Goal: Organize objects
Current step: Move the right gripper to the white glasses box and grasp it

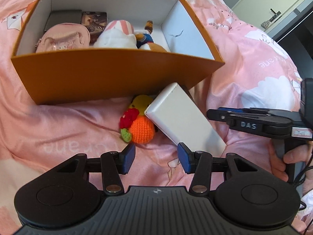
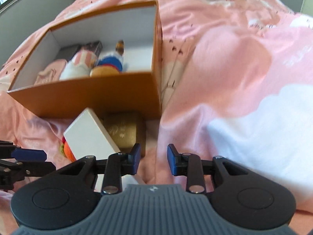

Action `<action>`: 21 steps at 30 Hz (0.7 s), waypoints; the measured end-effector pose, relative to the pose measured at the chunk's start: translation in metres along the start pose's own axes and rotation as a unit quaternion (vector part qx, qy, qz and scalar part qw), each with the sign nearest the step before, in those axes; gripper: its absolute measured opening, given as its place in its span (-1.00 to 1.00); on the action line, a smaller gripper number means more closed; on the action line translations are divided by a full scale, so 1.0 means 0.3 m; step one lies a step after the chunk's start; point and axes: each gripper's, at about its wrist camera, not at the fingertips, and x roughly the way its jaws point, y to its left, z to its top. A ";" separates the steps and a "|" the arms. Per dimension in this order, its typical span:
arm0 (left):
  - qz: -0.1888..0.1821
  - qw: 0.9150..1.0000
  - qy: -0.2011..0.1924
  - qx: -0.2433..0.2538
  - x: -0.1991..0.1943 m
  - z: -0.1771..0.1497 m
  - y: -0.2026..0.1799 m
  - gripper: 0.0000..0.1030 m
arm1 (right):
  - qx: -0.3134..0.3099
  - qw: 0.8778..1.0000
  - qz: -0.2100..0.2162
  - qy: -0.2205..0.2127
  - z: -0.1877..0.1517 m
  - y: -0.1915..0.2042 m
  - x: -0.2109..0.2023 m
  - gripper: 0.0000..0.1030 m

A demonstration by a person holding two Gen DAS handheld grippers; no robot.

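- on the pink bedspread (image 1: pixel 58 129), just near of the orange box (image 1: pixel 109 76), my left gripper (image 1: pixel 156 155) hovers low with its blue pads spread apart and nothing between them; the right pad sits at the near corner of the white box (image 1: pixel 183 121), though i cannot tell if it touches.
- my right gripper (image 2: pixel 153 158) is level beside it on the right, fingers also apart and empty; from the left wrist view it shows side-on, pointing left toward the white box, with my hand (image 1: pixel 289 156) wrapped on its handle.
- the white box lies tilted, its far end propped against the orange box's near wall, its left edge resting over the crocheted toy (image 1: pixel 139 125), which is orange, yellow and red.
- from the right wrist view a gold pouch (image 2: pixel 125 131) lies just right of the white box, against the orange box's near wall.
- inside the orange box: a pink pouch (image 1: pixel 62 39) at left, a white and pink plush (image 1: pixel 117 34) in the middle, a doll in blue (image 1: pixel 145 36) to its right, flat dark items (image 1: pixel 64 17) at the far wall; bare white floor shows in the far right corner.
- open bedspread lies left of the toy and to the right of my right gripper.
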 end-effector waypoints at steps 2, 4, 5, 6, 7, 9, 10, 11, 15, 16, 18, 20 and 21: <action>-0.002 1.000 0.004 0.001 0.004 -0.010 -0.004 0.10 | 0.000 1.000 0.010 0.013 -0.008 0.002 0.030 -0.36; -0.005 1.000 0.006 0.000 0.006 -0.015 -0.005 0.10 | 0.003 1.000 0.017 0.024 -0.017 0.003 0.047 -0.38; -0.005 1.000 0.007 -0.001 0.006 -0.017 -0.003 0.10 | 0.000 0.999 0.018 0.027 -0.020 0.007 0.048 -0.39; -0.005 1.000 0.008 -0.003 0.007 -0.016 -0.003 0.10 | 0.000 0.999 0.023 0.031 -0.020 0.010 0.047 -0.47; -0.005 1.000 0.009 -0.005 0.007 -0.016 -0.003 0.10 | 0.002 0.999 0.035 0.036 -0.022 0.013 0.044 -0.59; -0.005 1.000 0.011 -0.009 0.009 -0.018 0.000 0.10 | 0.010 0.997 0.064 0.050 -0.027 0.019 0.037 -0.68; -0.003 1.000 0.013 -0.012 0.010 -0.020 0.002 0.09 | 0.012 0.995 0.075 0.057 -0.031 0.024 0.034 -0.68; -0.001 1.000 0.014 -0.014 0.010 -0.020 0.006 0.09 | 0.012 0.994 0.089 0.066 -0.035 0.035 0.033 -0.68; 0.024 0.999 0.019 -0.027 0.006 -0.030 0.024 -0.08 | 0.020 0.983 0.156 0.098 -0.055 0.078 0.040 -0.78; 0.024 0.999 0.020 -0.033 0.003 -0.034 0.033 -0.08 | 0.010 0.983 0.155 0.095 -0.061 0.095 0.035 -0.78; 0.028 0.998 0.021 -0.047 -0.010 -0.043 0.053 -0.08 | -0.004 0.983 0.156 0.094 -0.065 0.119 0.030 -0.81; 0.040 0.997 0.011 -0.064 -0.033 -0.051 0.073 -0.06 | -0.003 0.981 0.167 0.096 -0.066 0.132 0.031 -0.82; 0.046 0.996 0.002 -0.072 -0.048 -0.054 0.083 -0.01 | 0.000 0.980 0.172 0.097 -0.067 0.135 0.033 -0.82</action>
